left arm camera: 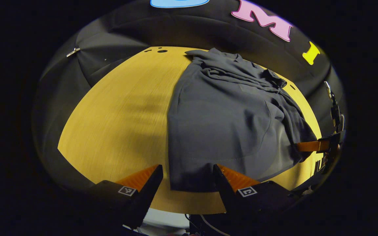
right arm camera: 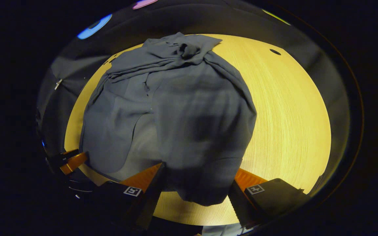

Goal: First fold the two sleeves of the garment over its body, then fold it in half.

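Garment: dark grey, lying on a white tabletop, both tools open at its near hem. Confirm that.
Wrong on one point: the tabletop is yellow wood, not white, as the left gripper view shows. The rest holds: the dark grey garment lies on it, with the left tool and right tool open at its near hem.

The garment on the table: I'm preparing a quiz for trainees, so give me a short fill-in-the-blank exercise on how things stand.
1. The grey garment lies on a ____ wooden table.
2. The jaws of the left gripper stand ____ at the garment's near hem.
3. In the right gripper view, the right gripper has its jaws ____ around the near edge of the cloth.

Missing words: yellow; open; open
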Available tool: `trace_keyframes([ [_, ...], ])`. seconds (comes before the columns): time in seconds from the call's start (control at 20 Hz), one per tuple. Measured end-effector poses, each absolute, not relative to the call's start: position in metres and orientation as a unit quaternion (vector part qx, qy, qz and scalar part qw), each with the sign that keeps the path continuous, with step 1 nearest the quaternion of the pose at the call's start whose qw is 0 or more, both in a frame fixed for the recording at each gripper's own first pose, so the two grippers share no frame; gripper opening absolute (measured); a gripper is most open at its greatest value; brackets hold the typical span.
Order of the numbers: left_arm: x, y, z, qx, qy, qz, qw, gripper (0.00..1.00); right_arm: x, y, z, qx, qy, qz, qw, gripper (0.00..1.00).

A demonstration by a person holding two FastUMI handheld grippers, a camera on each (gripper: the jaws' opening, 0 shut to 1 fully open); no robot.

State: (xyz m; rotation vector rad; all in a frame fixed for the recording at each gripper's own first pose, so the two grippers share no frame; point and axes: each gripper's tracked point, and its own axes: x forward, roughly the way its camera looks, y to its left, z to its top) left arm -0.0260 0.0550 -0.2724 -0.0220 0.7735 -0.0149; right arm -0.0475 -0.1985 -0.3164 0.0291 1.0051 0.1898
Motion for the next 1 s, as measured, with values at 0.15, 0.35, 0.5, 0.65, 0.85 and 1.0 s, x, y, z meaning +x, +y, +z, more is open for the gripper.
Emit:
trace_keyframes([
  [0.15,-0.023,0.052,-0.275,0.005,0.378,-0.002,0.926,0.97,-0.046,-0.193,-0.321,-0.036,0.483,0.087,0.870,0.99],
  [0.35,-0.019,0.049,-0.278,0.037,0.380,0.001,0.924,0.93,-0.046,-0.190,-0.321,-0.063,0.483,0.094,0.868,0.95],
  [0.5,-0.018,0.045,-0.280,0.040,0.384,-0.004,0.923,0.89,-0.042,-0.189,-0.323,-0.064,0.487,0.096,0.866,0.83],
  [0.65,-0.014,0.038,-0.278,0.044,0.388,-0.013,0.920,0.82,-0.040,-0.187,-0.322,-0.063,0.489,0.096,0.865,0.62],
  [0.85,-0.003,0.022,-0.278,0.041,0.382,-0.030,0.923,0.43,-0.036,-0.181,-0.322,-0.066,0.485,0.110,0.865,0.23],
  [1.0,0.004,0.015,-0.275,0.024,0.373,-0.035,0.927,0.08,-0.036,-0.176,-0.319,-0.062,0.477,0.135,0.866,0.10],
])
